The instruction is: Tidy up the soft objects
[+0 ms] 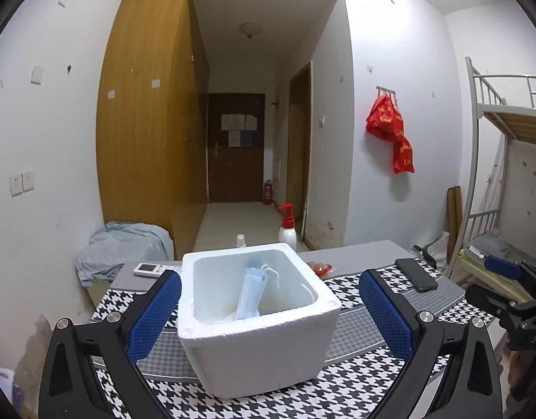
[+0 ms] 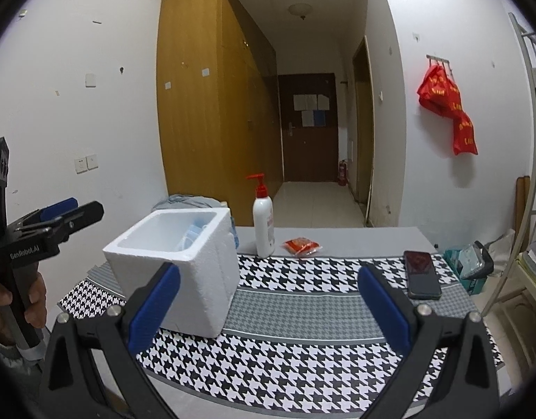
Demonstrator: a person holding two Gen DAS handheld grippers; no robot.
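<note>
Inside the white foam box (image 1: pixel 257 317), a light-blue face mask (image 1: pixel 251 296) leaned upright against the inner wall, w/ its white ear loops draped toward the box's right side; in the right wrist view only a sliver of blue showed above the rim. Box sat on a houndstooth-pattern cloth (image 2: pixel 302 359) covering the table, toward its left part.

Left gripper (image 1: pixel 269 310) was spread wide, blue pads on either side of the box, not touching it, nothing btwn them but the box itself. Right gripper (image 2: pixel 269 300) was likewise released & wide apart, hovering over bare cloth to the right of the box; its left finger overlapped the box's front corner in view, contact unclear. A hand (image 2: pixel 13 303) gripped the left tool's handle at the frame edge.

Behind the box stood a white pump bottle (image 2: pixel 263 228) w/ red top, upright on the grey table strip beyond the cloth. Just right of it lay a small red packet (image 2: pixel 301 246). A black phone (image 2: pixel 421 274) lay flat near the cloth's right edge, well apart from the box. A white remote (image 1: pixel 152 268) lay at the left rear of the table.

Further out: wooden wardrobe (image 1: pixel 149 115), dark door (image 1: pixel 236 146) at the corridor's end, red bags (image 1: pixel 390 129) hung on wall hooks, bunk bed frame (image 1: pixel 505 115) at far right.
</note>
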